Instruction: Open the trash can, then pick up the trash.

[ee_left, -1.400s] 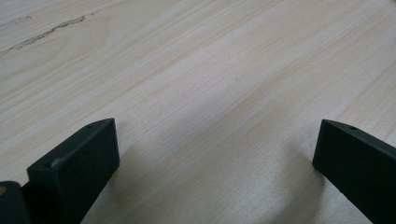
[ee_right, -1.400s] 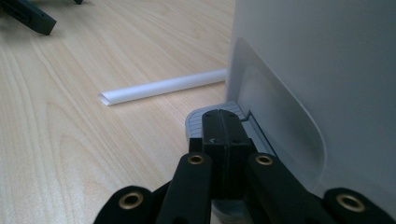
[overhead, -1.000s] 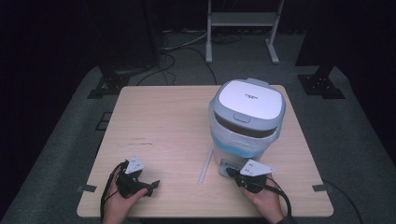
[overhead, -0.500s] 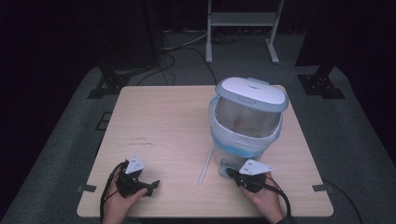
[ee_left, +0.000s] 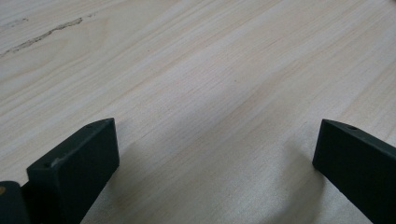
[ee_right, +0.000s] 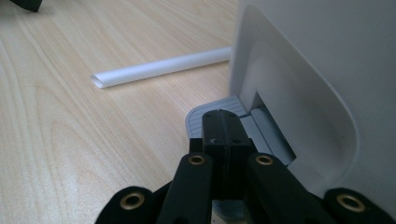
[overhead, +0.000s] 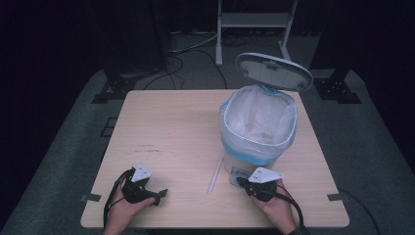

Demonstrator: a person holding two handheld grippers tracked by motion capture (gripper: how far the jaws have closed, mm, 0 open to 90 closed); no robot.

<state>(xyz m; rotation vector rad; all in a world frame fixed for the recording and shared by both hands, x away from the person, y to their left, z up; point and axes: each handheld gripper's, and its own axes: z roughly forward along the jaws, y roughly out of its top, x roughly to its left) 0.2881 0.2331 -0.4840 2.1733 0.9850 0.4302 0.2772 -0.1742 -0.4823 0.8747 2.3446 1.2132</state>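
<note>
The pedal bin [overhead: 258, 128] stands on the right half of the desk [overhead: 166, 127], and everything here is placed from it. Its foot pedal [ee_right: 219, 114] juts out of the bin's base on the side facing the person. The right claw [ee_right: 223, 122] has its jaws pressed fully together with nothing between them, and their joined tips rest on top of that pedal, pointing straight at the bin's wall. In the high view the right claw [overhead: 258, 182] sits directly in front of the bin's base, so this hand is far nearer than the other. Whether the tips bear down hard or merely rest I can't quite tell from the close view, but the raised lid suggests pressure.

A white plastic strip [overhead: 216, 171] lies on the desk just left of the bin, one end at the base, its long axis running from the bin towards the person.

The left claw [overhead: 147, 191] rests well to the left of the bin near the desk's front edge, jaws spread wide over bare wood and holding nothing.

Compared with a second ago, the lid [overhead: 273, 71] has swung from closed to standing open behind the rim, exposing the clear liner bag [overhead: 257, 117]; both hands have kept their places.
</note>
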